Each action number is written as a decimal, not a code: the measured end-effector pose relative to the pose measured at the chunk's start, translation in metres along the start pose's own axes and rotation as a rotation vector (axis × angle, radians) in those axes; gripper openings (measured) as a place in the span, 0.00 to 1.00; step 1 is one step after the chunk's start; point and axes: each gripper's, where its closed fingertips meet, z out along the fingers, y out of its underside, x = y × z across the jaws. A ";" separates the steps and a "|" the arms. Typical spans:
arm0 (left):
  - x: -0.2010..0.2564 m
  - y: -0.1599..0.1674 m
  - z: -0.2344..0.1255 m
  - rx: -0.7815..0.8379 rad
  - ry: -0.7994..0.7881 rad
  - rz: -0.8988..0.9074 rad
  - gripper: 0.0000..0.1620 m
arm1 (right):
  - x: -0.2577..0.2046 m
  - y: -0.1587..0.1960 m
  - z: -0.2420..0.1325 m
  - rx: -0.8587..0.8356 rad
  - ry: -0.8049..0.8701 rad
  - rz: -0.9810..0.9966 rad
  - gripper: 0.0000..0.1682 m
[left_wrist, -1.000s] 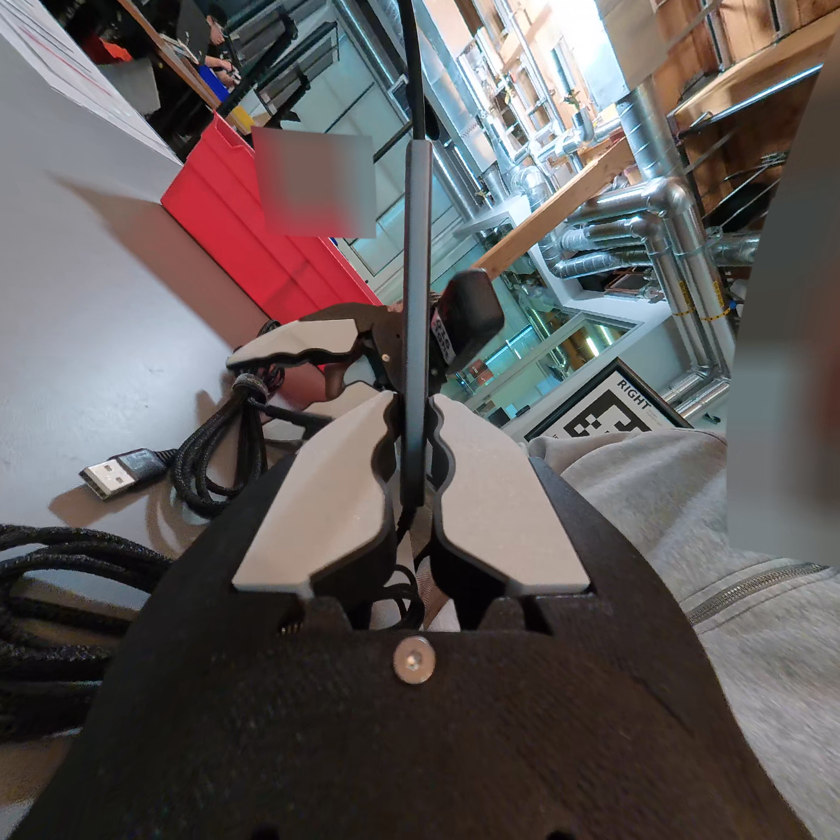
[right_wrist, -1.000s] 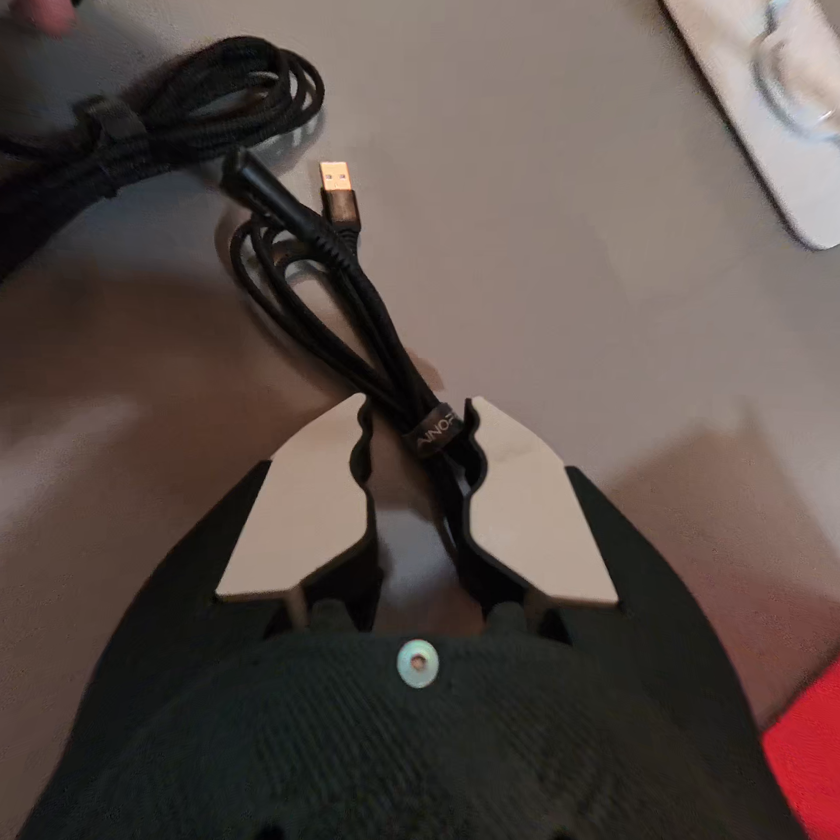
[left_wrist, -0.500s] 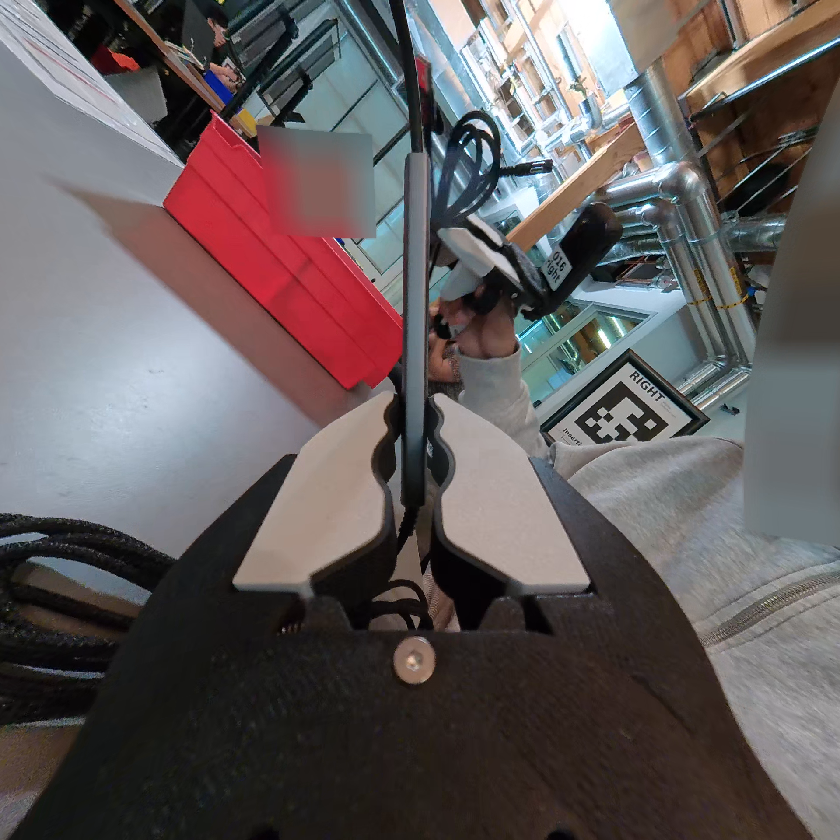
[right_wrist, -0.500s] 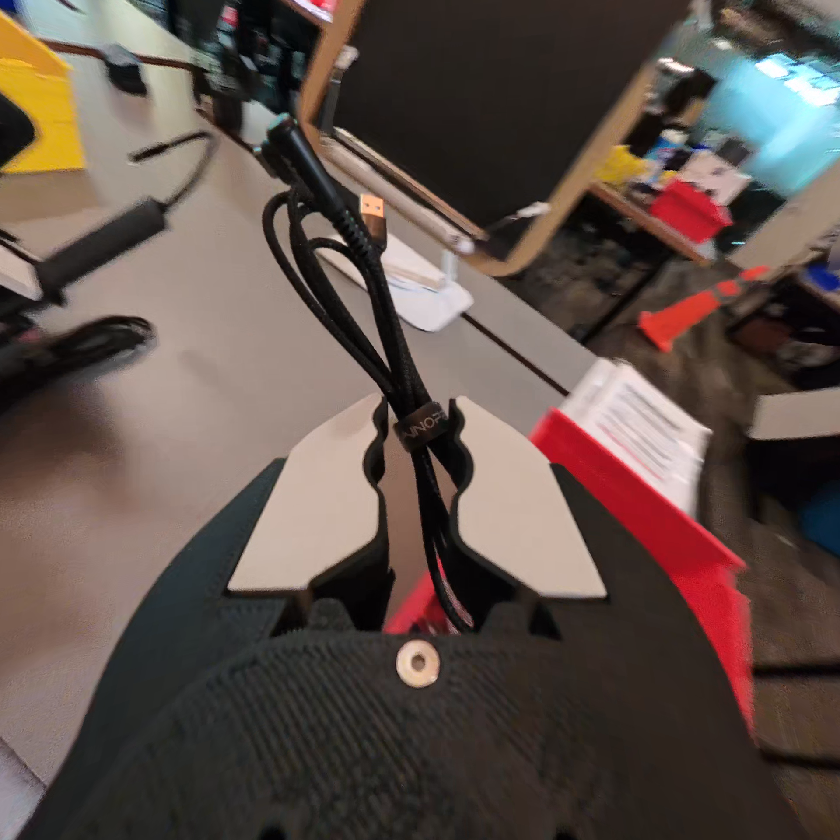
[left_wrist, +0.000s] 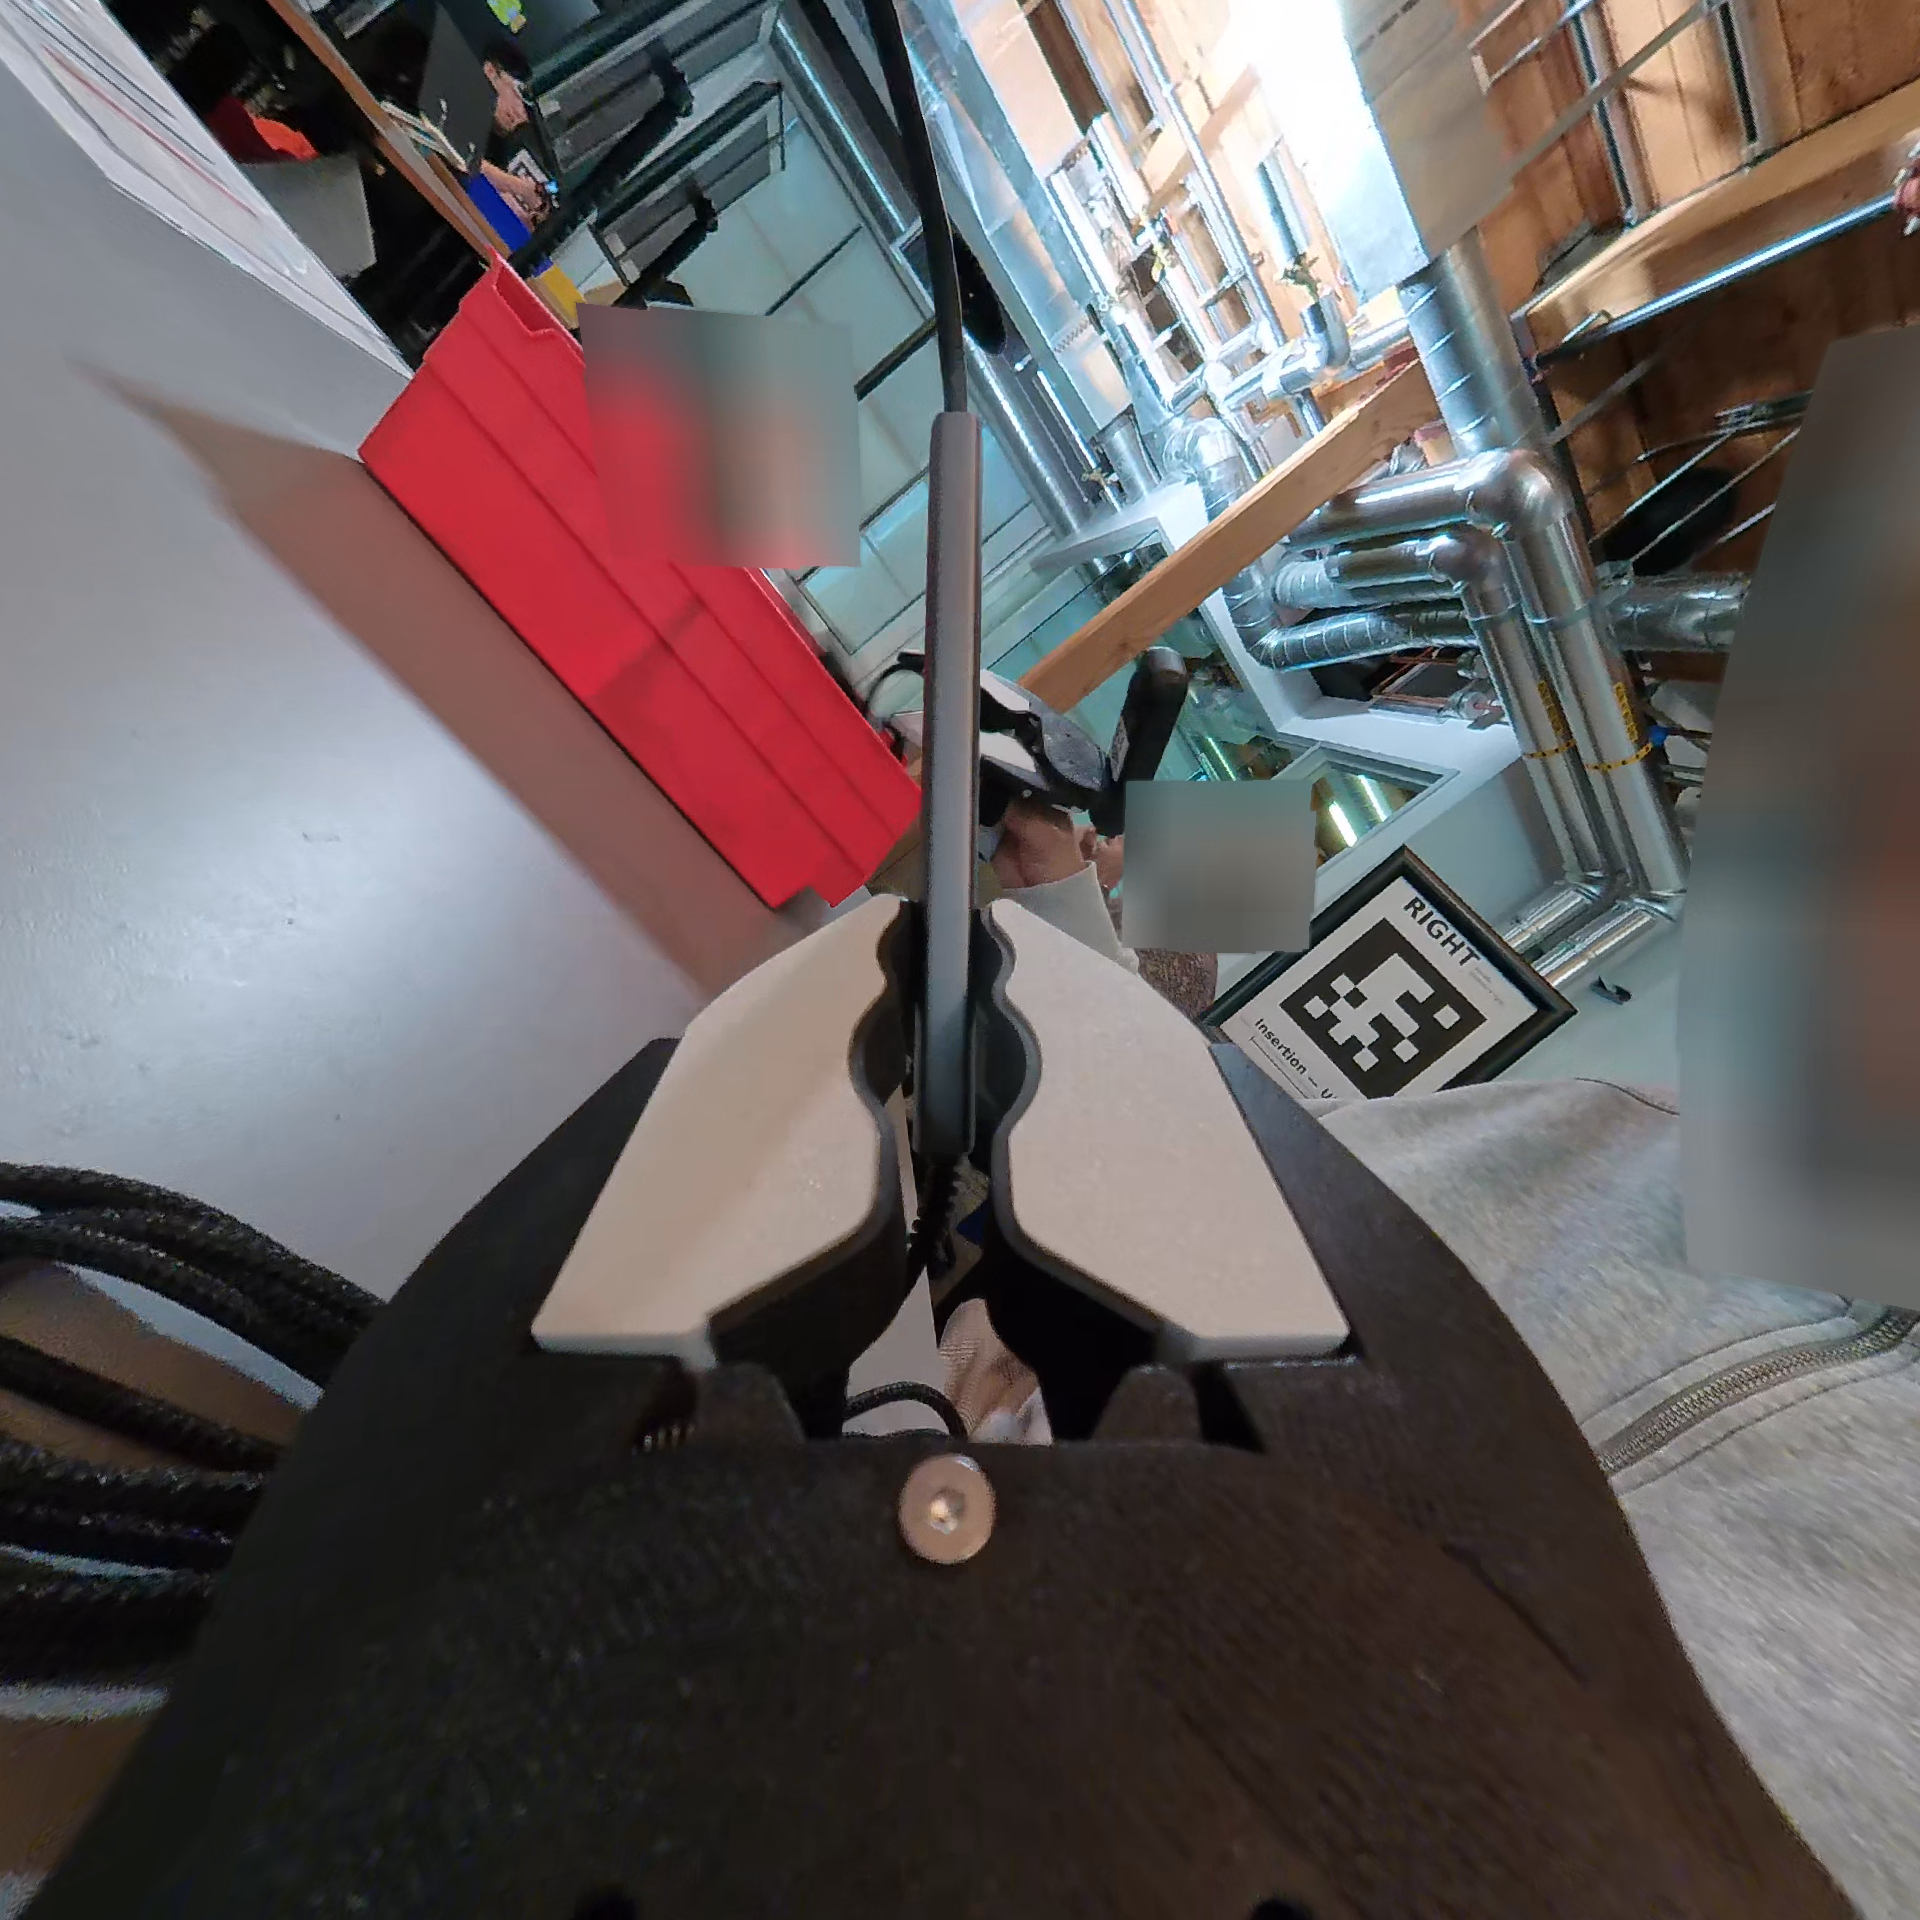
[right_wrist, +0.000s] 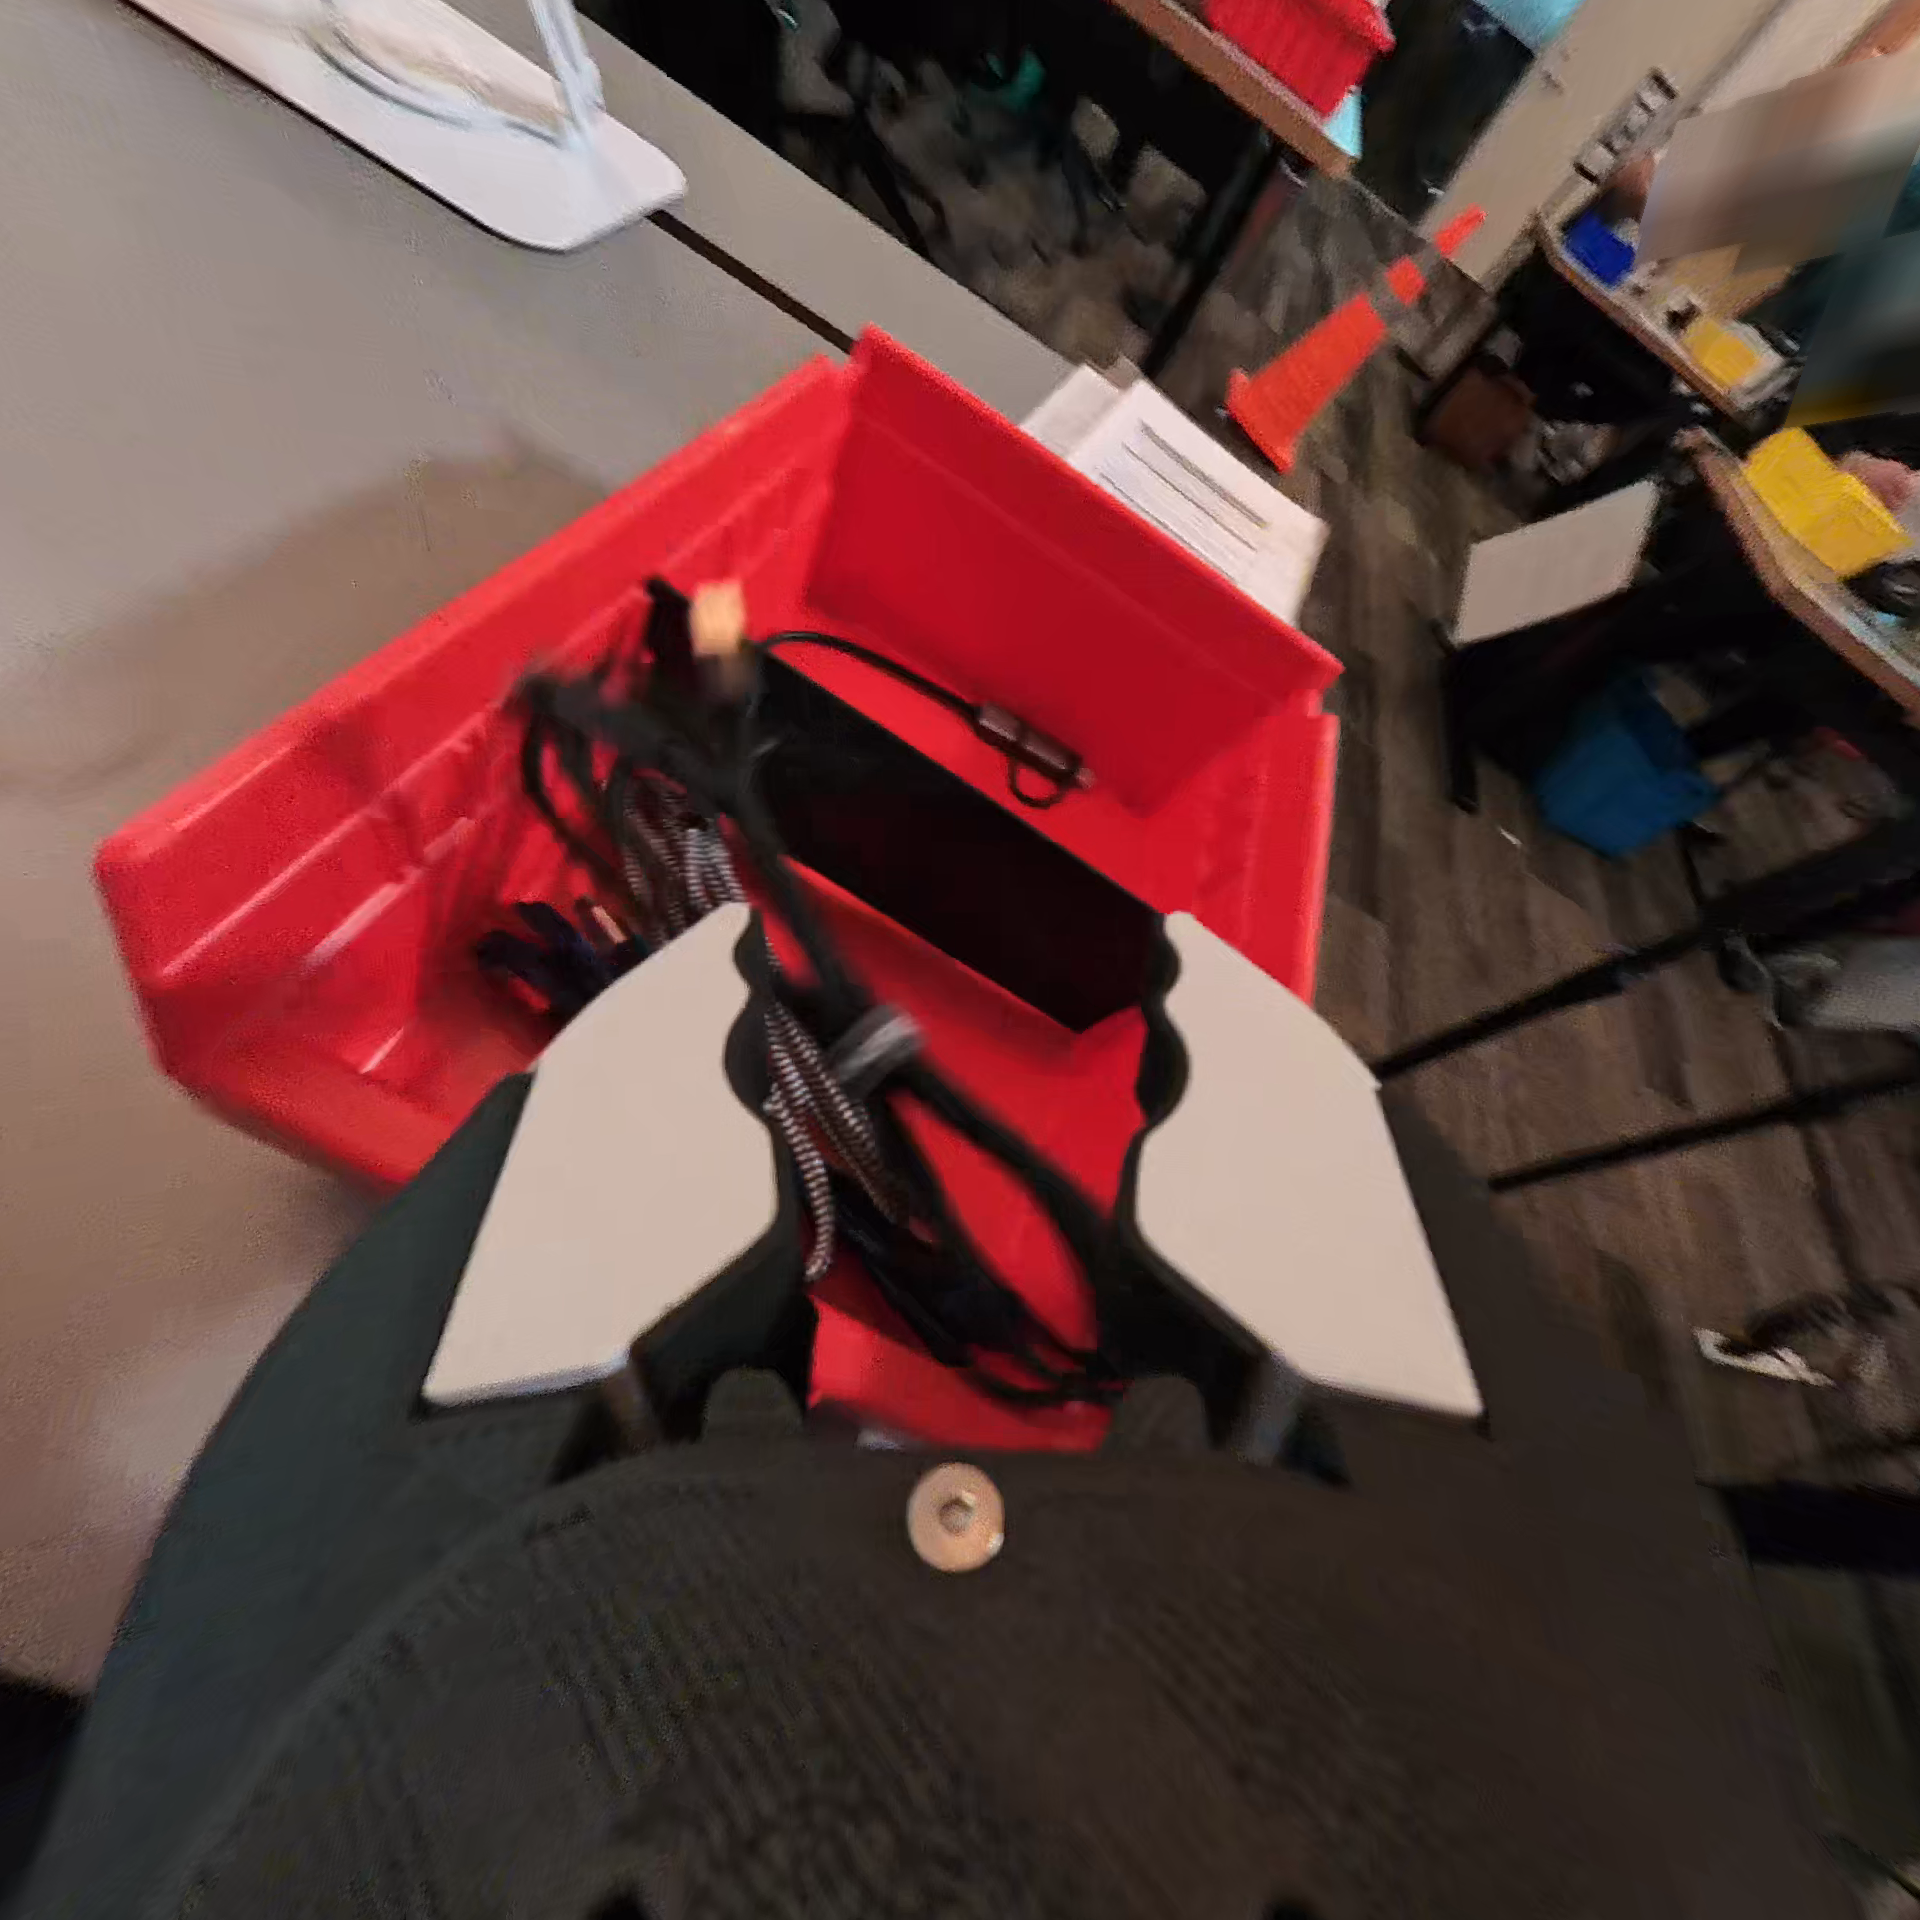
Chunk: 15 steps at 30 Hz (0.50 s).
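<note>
Grey table (right_wrist: 260, 436) holds a red bin (right_wrist: 1039, 582). My right gripper (right_wrist: 956, 1023) hangs wide open above it, black cable bundle (right_wrist: 810, 935) loose between its fingers. My left gripper (left_wrist: 948, 1023) pinches a thin dark slab (left_wrist: 954, 727).

An industrial-style workshop or lab. Bare silver ducts and pipes (left_wrist: 1455, 540) run beneath timber beams (left_wrist: 1226, 551). A grey counter (left_wrist: 208, 831) carries a red plastic parts bin (right_wrist: 1039, 561) with cables inside. Beyond it are other worktables holding yellow bins (right_wrist: 1818, 499), an orange traffic cone (right_wrist: 1320, 364) on the floor, and a framed square-patterned marker (left_wrist: 1392, 997).
</note>
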 end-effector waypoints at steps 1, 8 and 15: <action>0.001 0.000 0.001 0.002 0.001 -0.001 0.05 | 0.003 -0.003 0.001 -0.007 0.041 -0.012 0.42; 0.003 0.003 0.004 0.004 0.006 -0.005 0.05 | -0.067 -0.117 -0.029 0.440 -0.180 0.272 0.26; 0.014 0.001 0.005 0.035 0.063 -0.071 0.05 | -0.287 -0.143 -0.005 0.397 -0.804 0.529 0.27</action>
